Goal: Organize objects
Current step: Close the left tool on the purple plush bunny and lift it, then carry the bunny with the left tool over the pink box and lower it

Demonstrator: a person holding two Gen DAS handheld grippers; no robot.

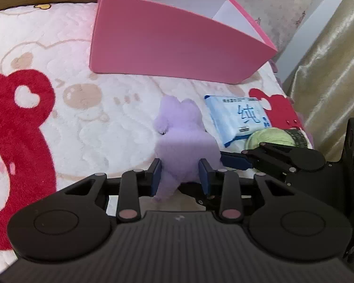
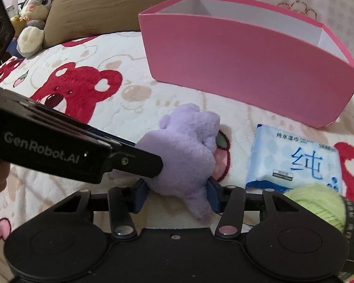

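Note:
A purple plush toy lies on the bear-print blanket in front of an open pink box. My left gripper is shut on the toy's near end, a blue pad on each side. My right gripper is also shut on the same plush toy, reaching in from the right in the left wrist view. The pink box stands behind the toy; its white inside shows nothing. A blue wet-wipes pack and a green yarn ball lie to the right.
The wipes pack and yarn ball sit close to my right gripper's right side. A grey rabbit plush leans on the wooden headboard at far left. A gold curtain hangs past the bed's right edge.

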